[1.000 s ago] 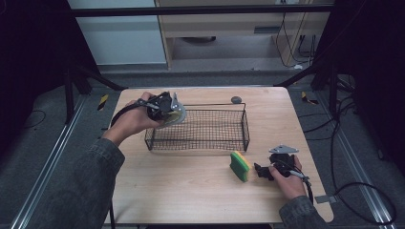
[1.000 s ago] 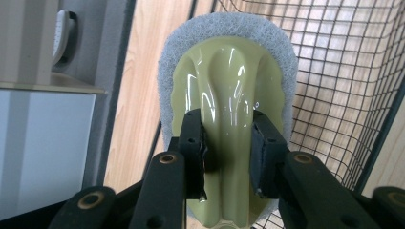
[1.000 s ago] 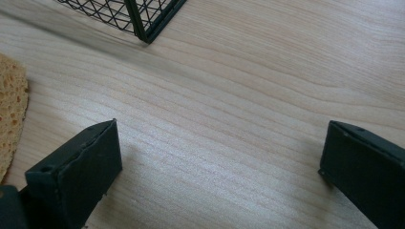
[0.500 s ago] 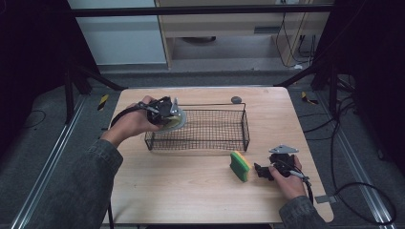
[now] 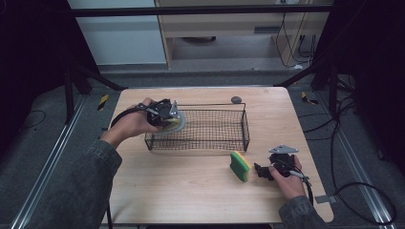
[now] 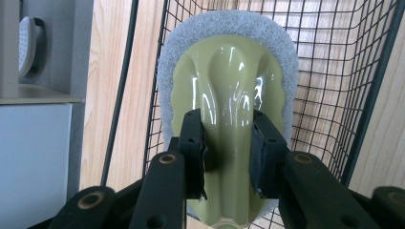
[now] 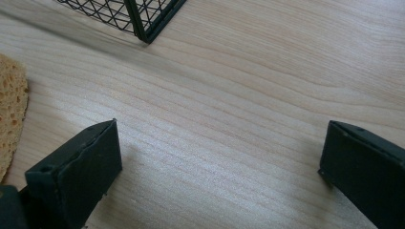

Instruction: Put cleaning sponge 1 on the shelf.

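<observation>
The left tool [image 6: 228, 155], clamped on the scrubber's [image 6: 228, 81] slick handle above the basket's [image 5: 246, 125] left rim, could let it slip outside, while the right tool [image 7: 219, 167] rests apart on the tabletop [image 5: 191, 186].

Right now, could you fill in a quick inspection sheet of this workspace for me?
Surface: pale wooden table, bare in front.
Job's things: black wire basket mid-table; scrub pad with olive plastic handle held at the basket's left end; yellow-green sponge standing on edge outside it.
Clutter: small dark round object at the far edge.
Grippers: left gripper clamped on the pad's handle; right gripper open, resting near the sponge.
Cables: one trails from each gripper.
Surroundings: grey floor, cabinet, dark frame legs.
</observation>
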Motion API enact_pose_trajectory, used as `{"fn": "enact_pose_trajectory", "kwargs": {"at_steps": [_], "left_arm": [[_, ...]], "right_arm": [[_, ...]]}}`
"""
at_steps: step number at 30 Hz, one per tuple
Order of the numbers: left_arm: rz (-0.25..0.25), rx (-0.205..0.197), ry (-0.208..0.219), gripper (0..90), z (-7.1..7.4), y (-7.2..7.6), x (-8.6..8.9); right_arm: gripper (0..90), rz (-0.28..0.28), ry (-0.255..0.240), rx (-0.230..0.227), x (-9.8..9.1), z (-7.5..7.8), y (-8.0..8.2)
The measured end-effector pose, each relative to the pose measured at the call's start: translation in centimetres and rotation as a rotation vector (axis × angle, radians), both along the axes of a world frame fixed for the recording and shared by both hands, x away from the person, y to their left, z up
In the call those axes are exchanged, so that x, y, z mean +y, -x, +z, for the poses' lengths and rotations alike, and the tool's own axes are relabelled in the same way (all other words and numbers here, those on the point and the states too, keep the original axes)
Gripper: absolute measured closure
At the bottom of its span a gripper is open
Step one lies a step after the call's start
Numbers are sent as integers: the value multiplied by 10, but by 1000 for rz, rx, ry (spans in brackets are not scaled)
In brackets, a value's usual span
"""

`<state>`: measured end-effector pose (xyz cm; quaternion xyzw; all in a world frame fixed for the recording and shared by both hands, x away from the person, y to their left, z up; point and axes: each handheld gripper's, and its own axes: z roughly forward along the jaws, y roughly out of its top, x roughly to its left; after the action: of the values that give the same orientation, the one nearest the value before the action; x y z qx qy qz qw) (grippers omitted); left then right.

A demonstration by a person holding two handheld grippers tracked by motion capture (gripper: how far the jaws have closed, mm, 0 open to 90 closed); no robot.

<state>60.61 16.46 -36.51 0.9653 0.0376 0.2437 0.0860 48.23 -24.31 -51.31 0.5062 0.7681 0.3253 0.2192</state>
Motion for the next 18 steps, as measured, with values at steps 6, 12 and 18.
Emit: {"fn": "enact_pose_trajectory", "kwargs": {"at_steps": [6, 12, 18], "left_arm": [[3, 11, -8, 700, -6, -1, 2], [10, 21, -8, 699, -11, -3, 4], [9, 30, -13, 699, -17, -4, 4]], "right_arm": [[6, -2, 0, 0, 0, 0, 0], [6, -2, 1, 0, 0, 0, 0], [6, -1, 1, -3, 0, 0, 0]]}}
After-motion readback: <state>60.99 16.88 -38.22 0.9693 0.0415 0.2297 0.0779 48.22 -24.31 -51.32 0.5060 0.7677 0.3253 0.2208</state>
